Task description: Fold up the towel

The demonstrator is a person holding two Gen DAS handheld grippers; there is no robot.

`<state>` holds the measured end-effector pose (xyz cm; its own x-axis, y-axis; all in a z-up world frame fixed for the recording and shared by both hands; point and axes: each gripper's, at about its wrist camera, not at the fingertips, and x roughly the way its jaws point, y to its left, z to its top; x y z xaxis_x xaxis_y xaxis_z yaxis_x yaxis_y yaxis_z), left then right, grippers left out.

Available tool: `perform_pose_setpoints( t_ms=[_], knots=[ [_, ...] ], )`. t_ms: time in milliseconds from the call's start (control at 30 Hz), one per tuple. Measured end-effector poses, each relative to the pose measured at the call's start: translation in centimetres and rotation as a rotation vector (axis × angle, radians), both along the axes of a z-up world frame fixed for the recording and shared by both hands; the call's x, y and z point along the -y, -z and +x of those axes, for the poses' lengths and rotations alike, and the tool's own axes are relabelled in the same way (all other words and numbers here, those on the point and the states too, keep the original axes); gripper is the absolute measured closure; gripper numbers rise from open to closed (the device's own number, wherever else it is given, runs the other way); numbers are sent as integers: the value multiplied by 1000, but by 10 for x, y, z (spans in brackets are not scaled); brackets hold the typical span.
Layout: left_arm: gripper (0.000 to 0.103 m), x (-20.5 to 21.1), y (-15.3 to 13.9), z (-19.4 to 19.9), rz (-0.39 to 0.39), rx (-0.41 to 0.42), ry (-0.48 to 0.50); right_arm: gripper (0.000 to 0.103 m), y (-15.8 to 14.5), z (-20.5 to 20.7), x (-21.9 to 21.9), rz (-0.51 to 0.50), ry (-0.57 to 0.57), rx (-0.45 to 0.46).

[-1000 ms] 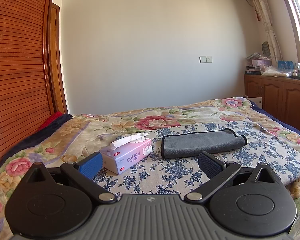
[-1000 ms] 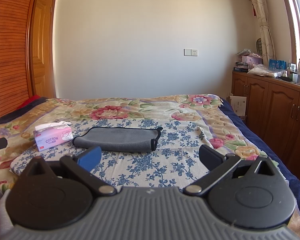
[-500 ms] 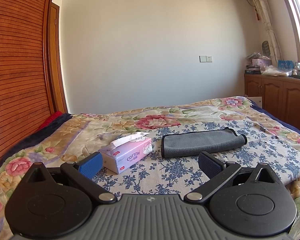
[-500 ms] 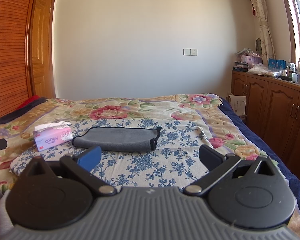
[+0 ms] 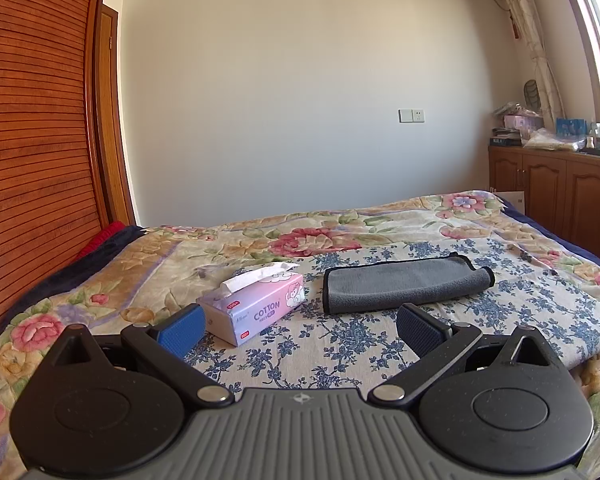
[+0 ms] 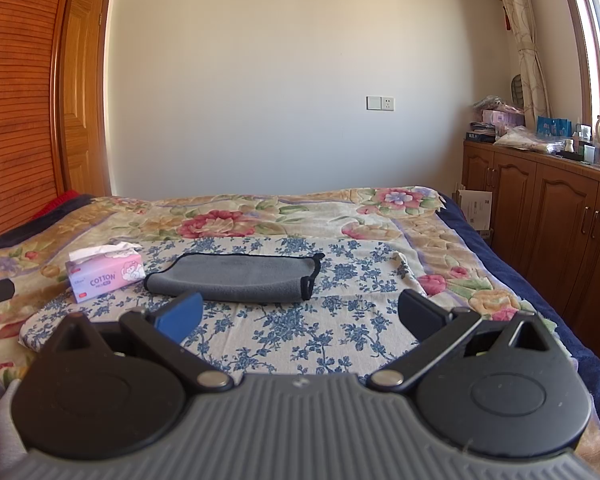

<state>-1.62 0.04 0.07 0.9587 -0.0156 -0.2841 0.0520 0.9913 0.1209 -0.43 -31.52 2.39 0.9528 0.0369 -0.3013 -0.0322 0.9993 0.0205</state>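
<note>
A: Right wrist view: one grey towel [image 6: 236, 277], already doubled, lies flat on the blue-flowered sheet [image 6: 300, 336] at 11 o'clock of the right gripper [image 6: 300, 314]. Handling?

B: Judged soft, light, limp; will sag and may drag the sheet. Take the black-piped edge at the two end corners.

A: Tongs?

B: Right gripper's jaws spread wide, empty. Left gripper [image 5: 300, 326] likewise, towel [image 5: 406, 284] at its 1 o'clock.

A: Counts?

B: Towel, one. Tissue box [image 5: 256, 304], one, just beside the towel's left end, apart. Grippers, two. Bed [image 6: 452, 236], one.
</note>
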Motion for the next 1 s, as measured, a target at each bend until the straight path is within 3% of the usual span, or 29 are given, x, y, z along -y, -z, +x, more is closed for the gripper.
perform_pose_setpoints(
  t_ms=[1000],
  knots=[
    [0,0,5,1,0,-2,1,0,0,0,0,0,1,0]
  ],
)
